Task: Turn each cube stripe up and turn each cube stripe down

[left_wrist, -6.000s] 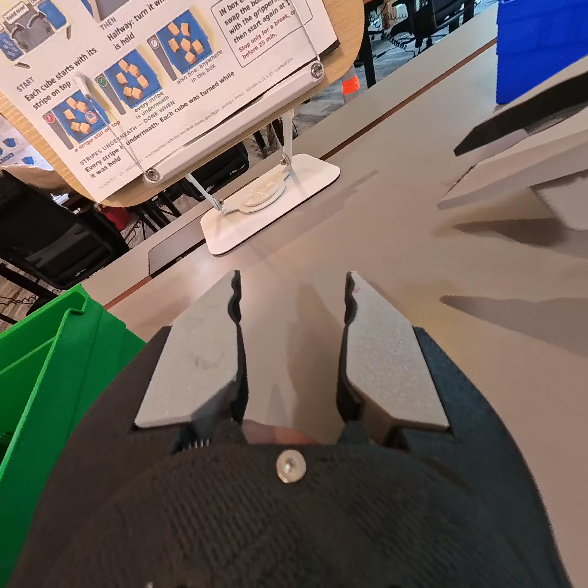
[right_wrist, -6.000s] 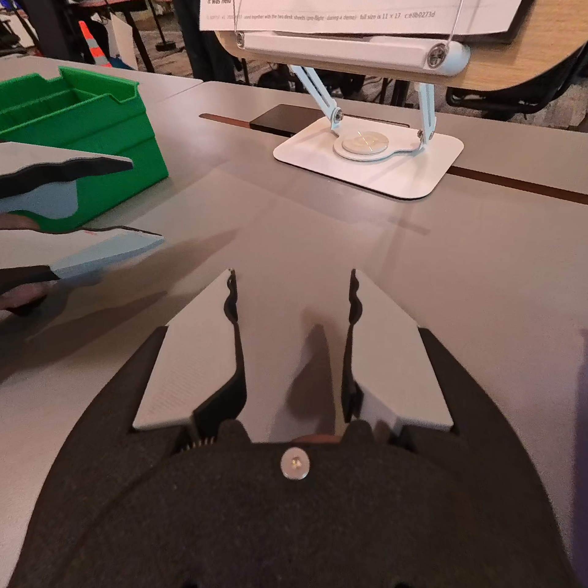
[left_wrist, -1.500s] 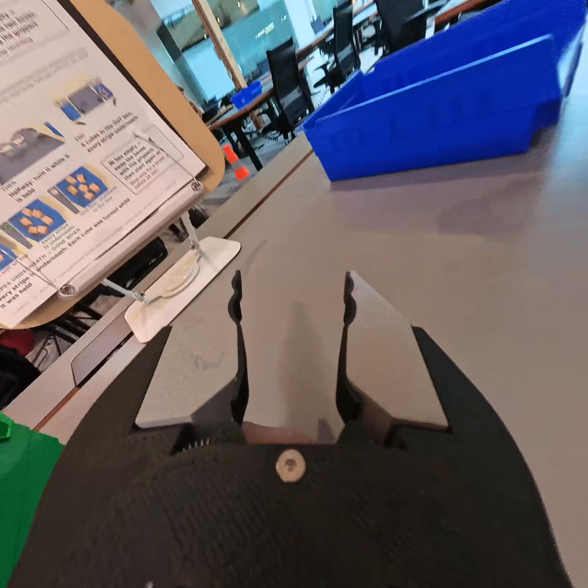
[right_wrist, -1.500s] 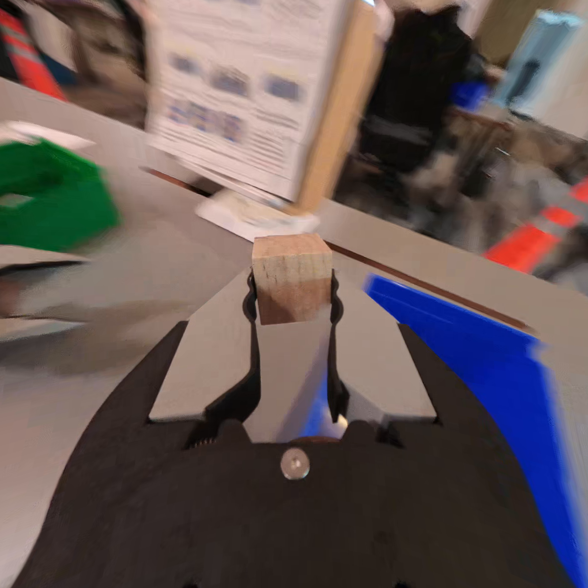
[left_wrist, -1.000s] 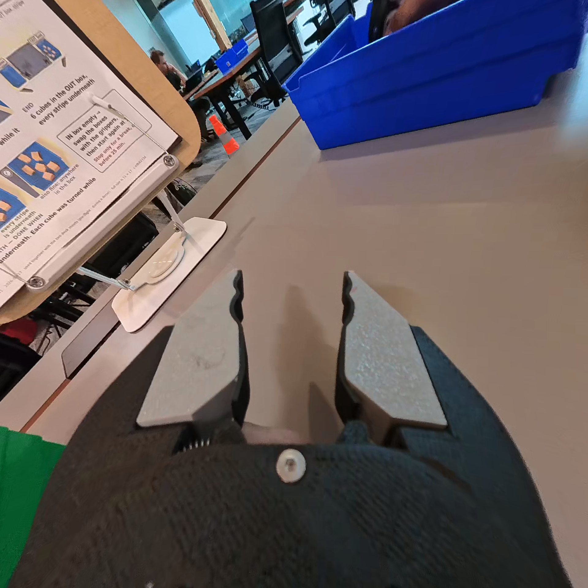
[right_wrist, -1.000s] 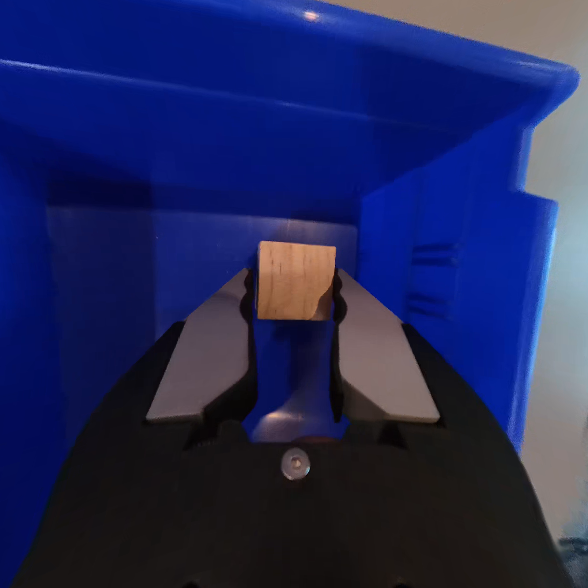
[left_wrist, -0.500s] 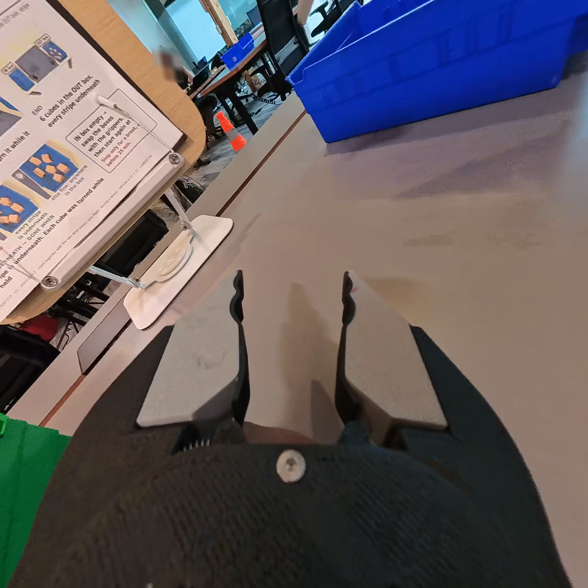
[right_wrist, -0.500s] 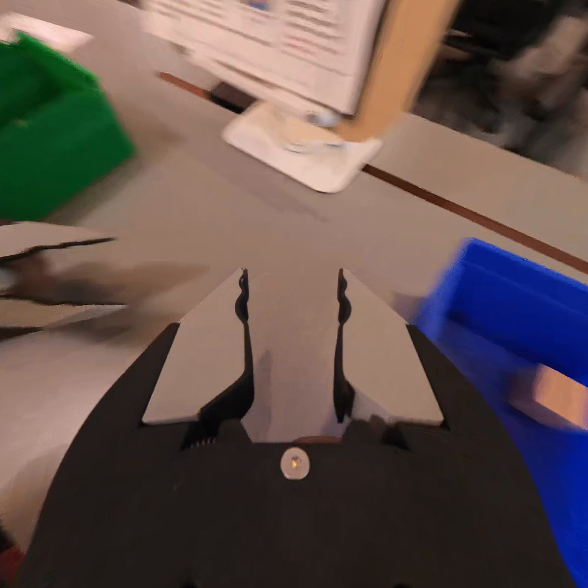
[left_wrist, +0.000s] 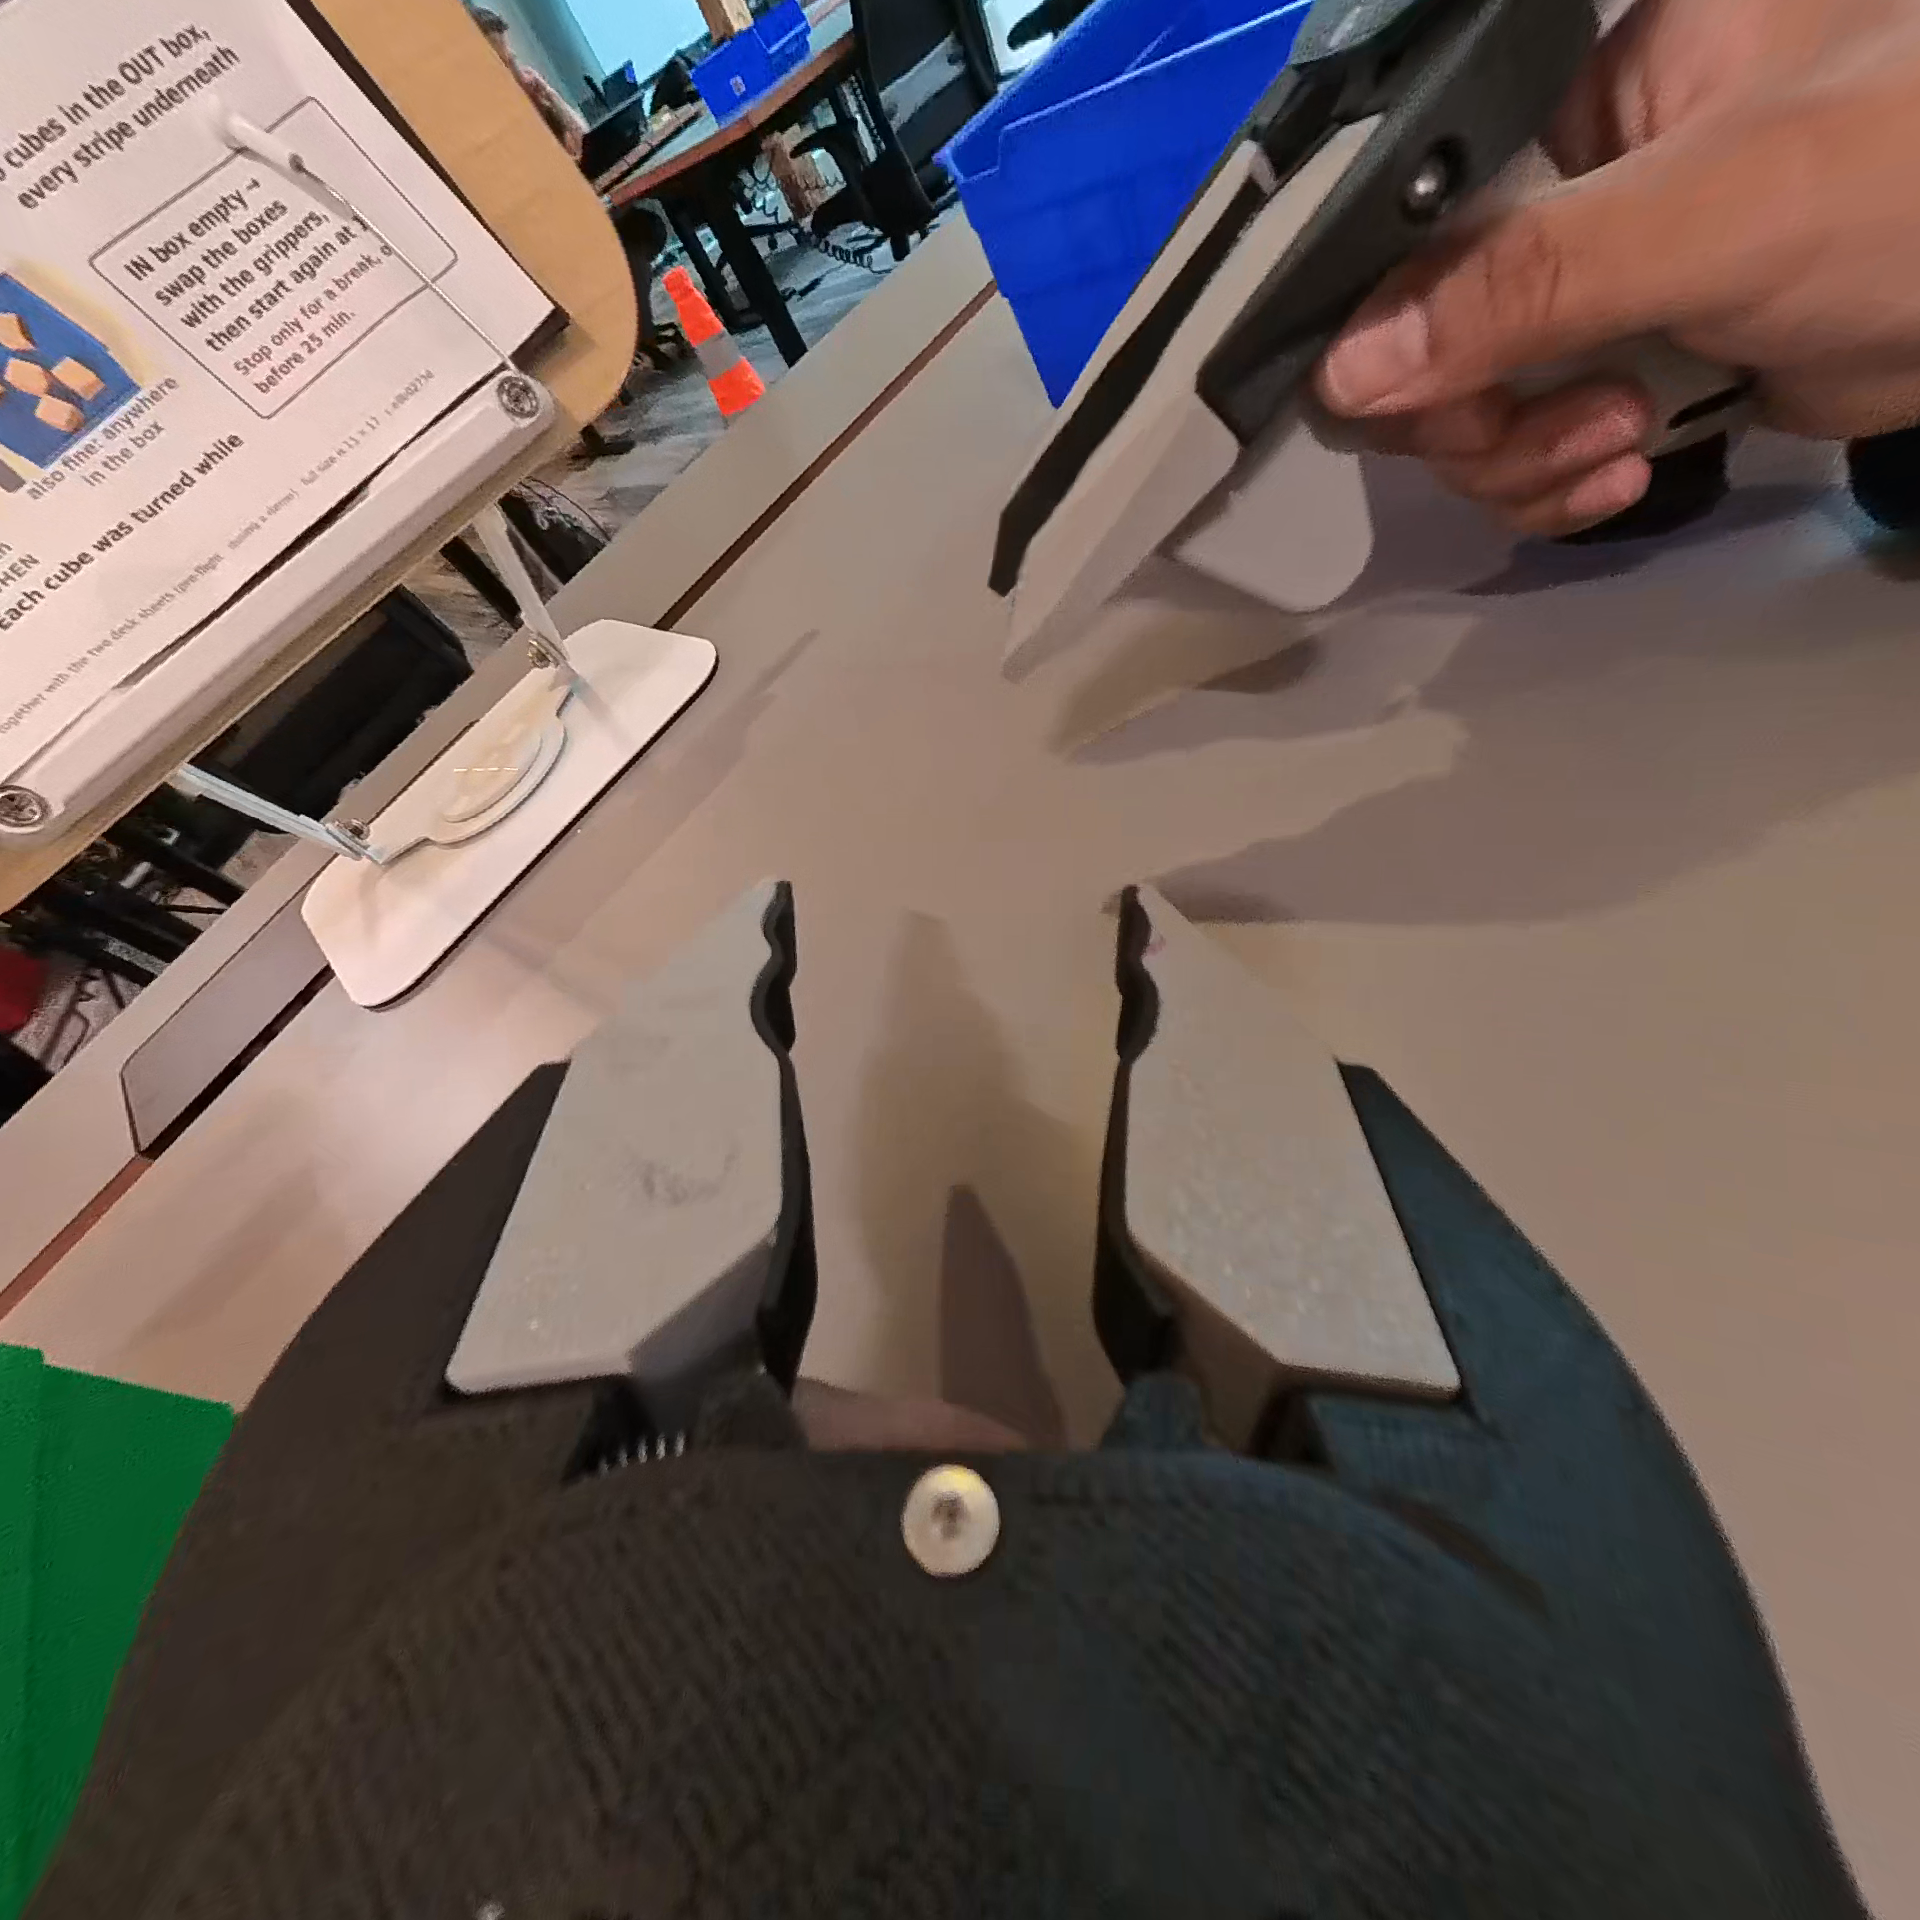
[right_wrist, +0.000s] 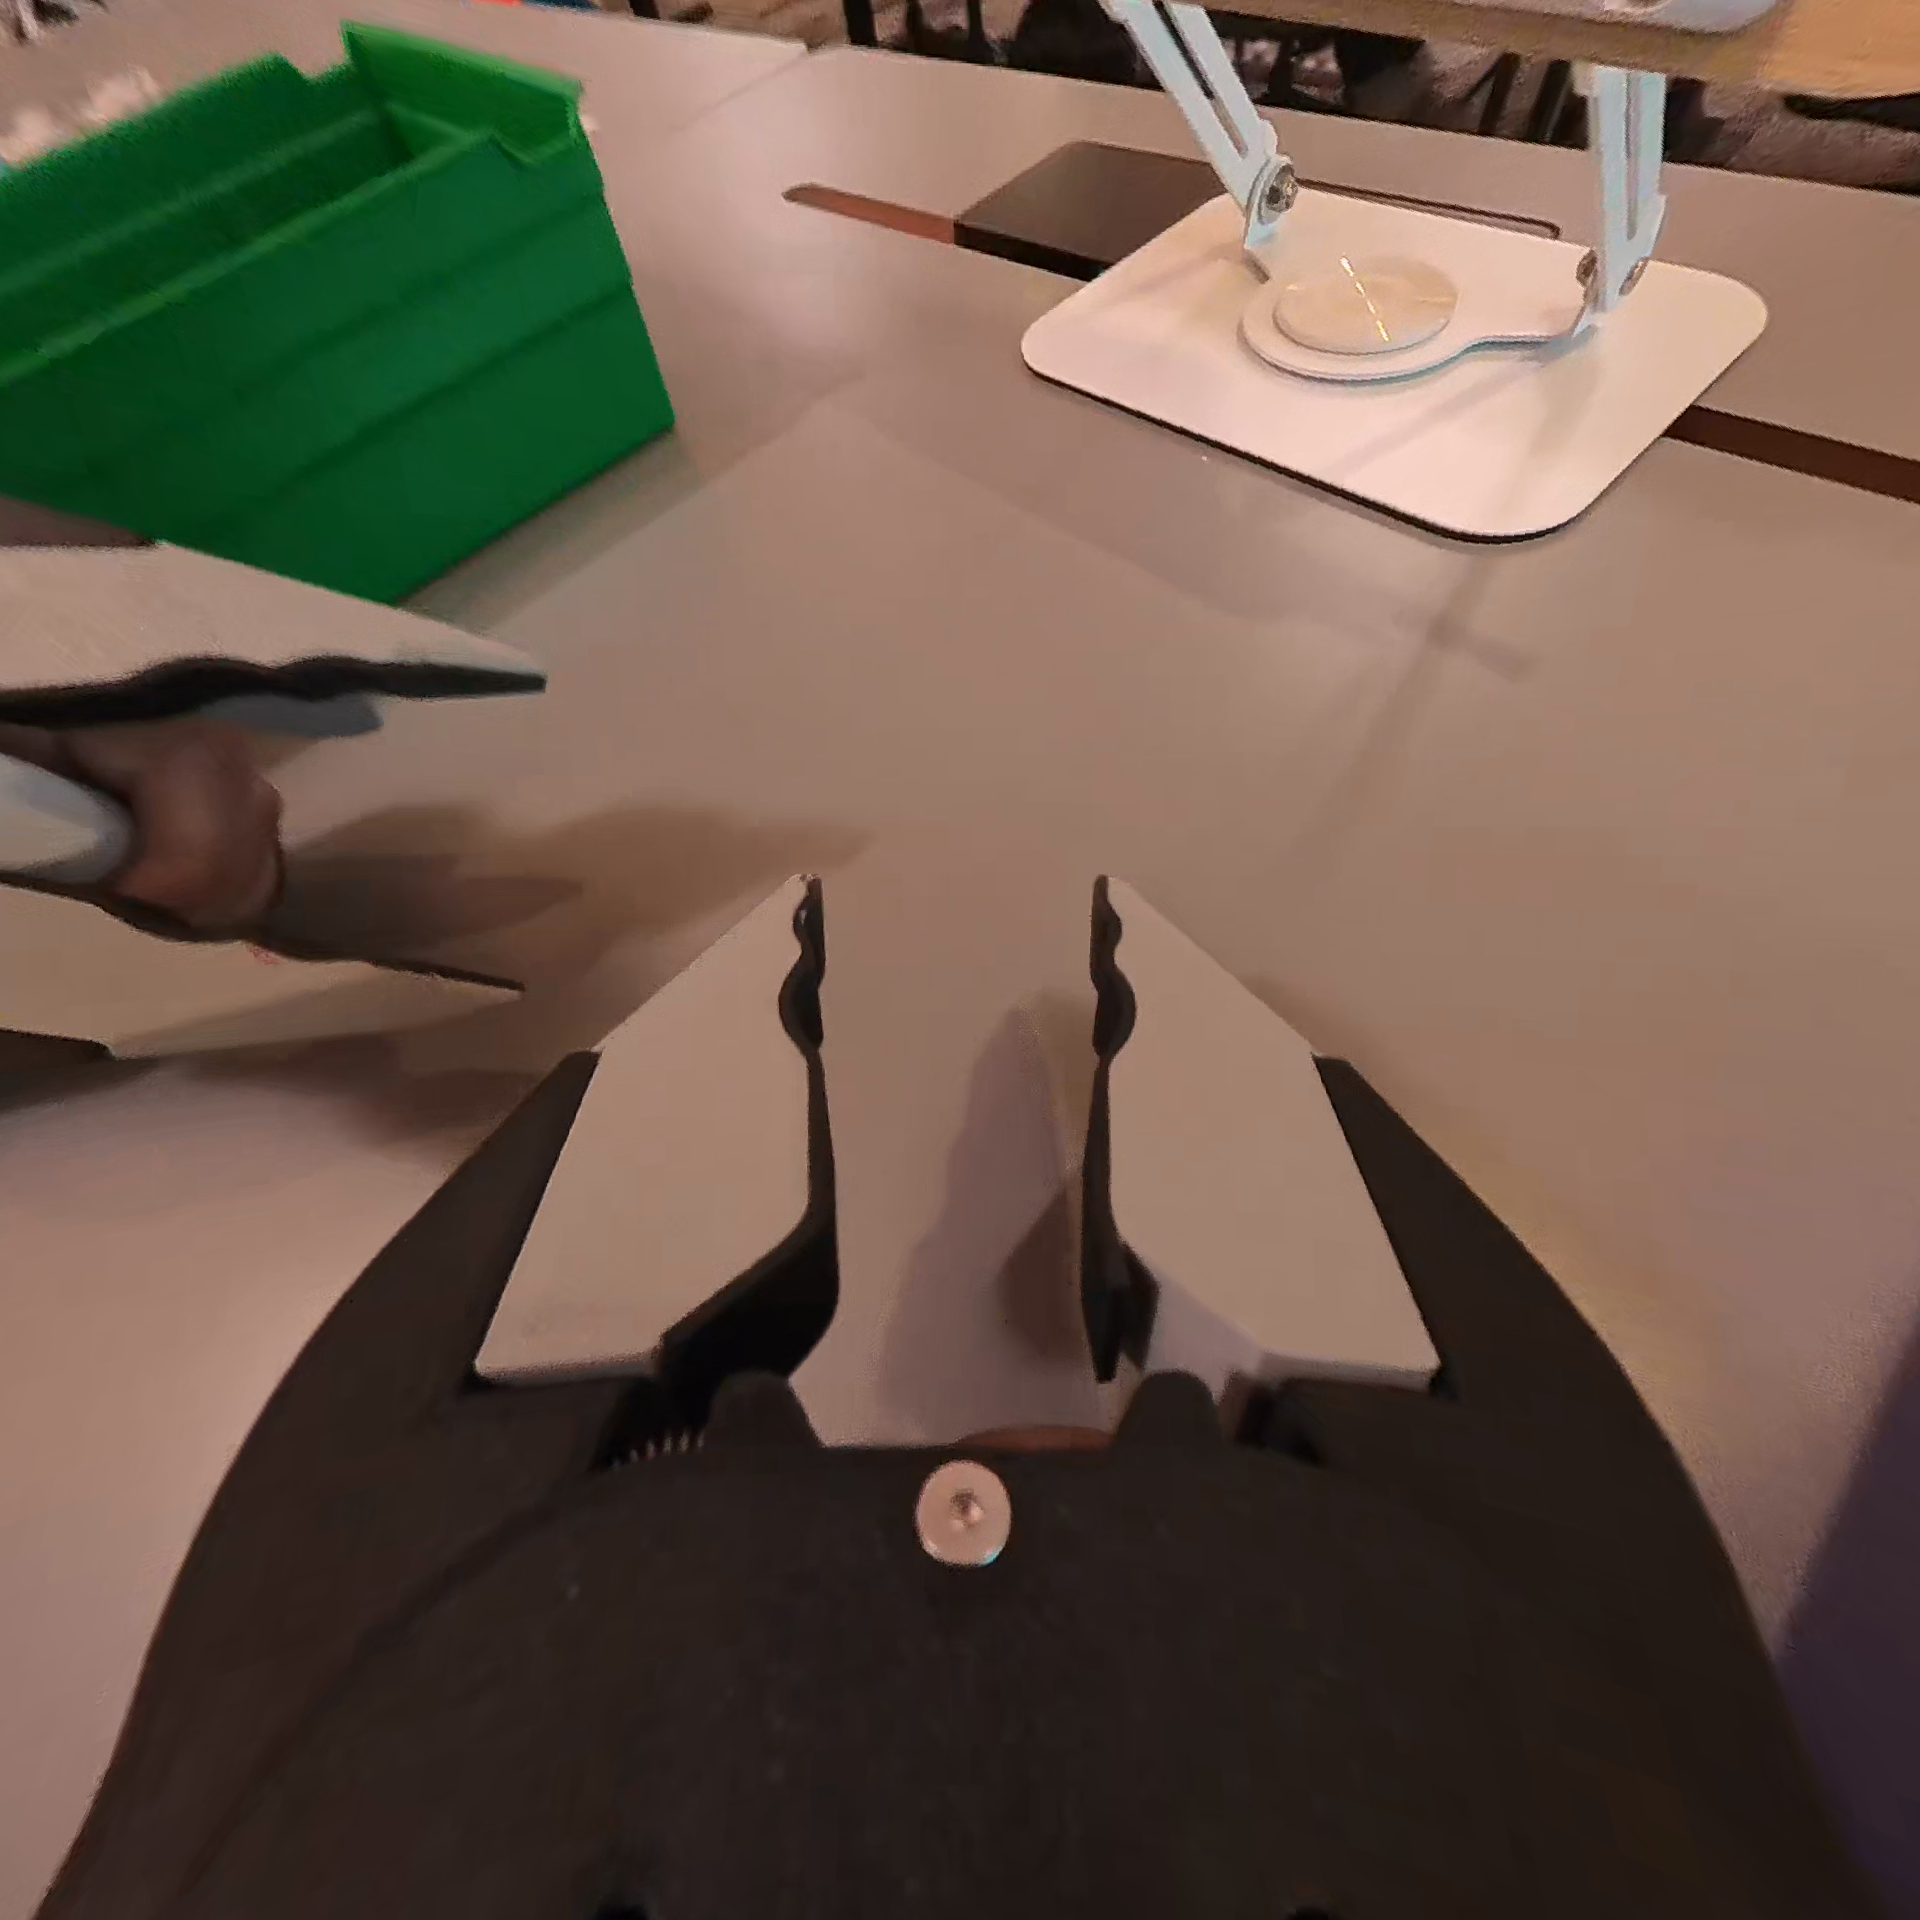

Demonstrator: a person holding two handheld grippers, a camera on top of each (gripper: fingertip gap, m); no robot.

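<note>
No cube shows in either view now. My left gripper [left_wrist: 951,914] is open and empty, low over the grey table [left_wrist: 1558,1039]. My right gripper [right_wrist: 954,904] is open and empty over the same table. The right gripper also shows in the left wrist view [left_wrist: 1023,613], held by a hand [left_wrist: 1683,260] at the upper right. The left gripper shows at the left edge of the right wrist view [right_wrist: 520,831], its fingers apart. The blue bin [left_wrist: 1091,208] stands behind the right gripper. The green bin [right_wrist: 312,301] stands at the back left.
A white stand [right_wrist: 1392,353] holds an instruction sheet [left_wrist: 208,343] on a wooden board at the table's far side. A dark strip [right_wrist: 1766,447] runs across the table there. Chairs, desks and an orange cone [left_wrist: 717,353] lie beyond.
My right gripper carried a wooden cube into the blue bin, let it go there, and swung back over the table empty. It now shows in the left wrist view. My left gripper stayed open.
</note>
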